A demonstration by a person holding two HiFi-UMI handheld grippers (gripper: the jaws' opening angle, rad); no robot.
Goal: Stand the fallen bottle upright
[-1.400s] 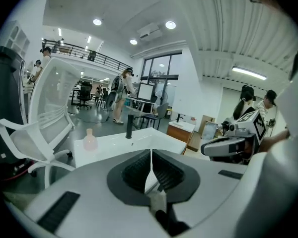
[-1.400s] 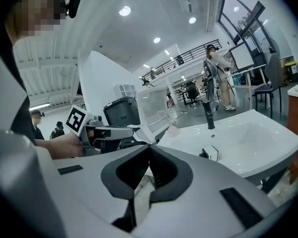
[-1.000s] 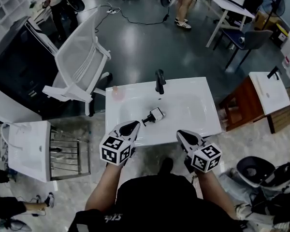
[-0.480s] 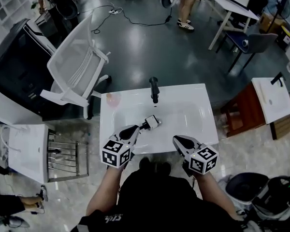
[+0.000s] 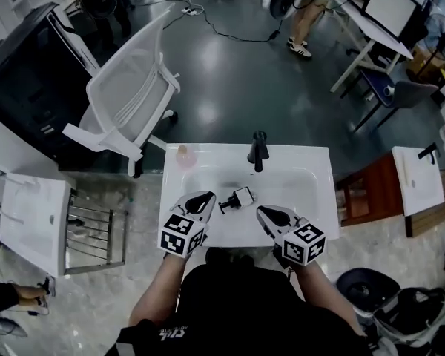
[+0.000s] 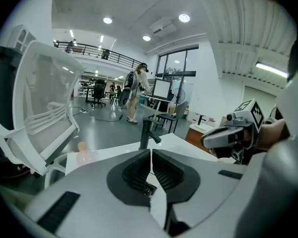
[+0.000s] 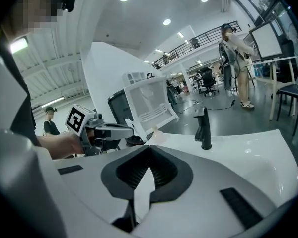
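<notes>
Bottle (image 5: pixel 239 196) lies on its side in the bowl of the white sink (image 5: pixel 311 170), toward the front edge, its pale body angled up to the right and its dark pump end pointing down-left. It sits between the two claws, not held by either. The left gripper (image 5: pixel 202 199) is just beside the pump end – the head view does not show whether they touch – and its own view shows both jaws pressed together with only a thin seam between them and nothing clamped. The right gripper (image 5: pixel 262 212) is near the bottle's other side, a little further toward the front, and clear of it; its jaws are also closed together and empty. Both claws point across the sink toward the black faucet (image 5: pixel 258 150), which stands upright at the middle of the back rim. A small pinkish thing (image 5: pixel 182 153) rests on the sink's back left corner – too blurred to tell what it is. Behind the sink on the left a white mesh chair (image 5: pixel 130 95) stands on the dark floor, and a brown side table (image 5: pixel 360 199) is just beside the sink's right end.
</notes>
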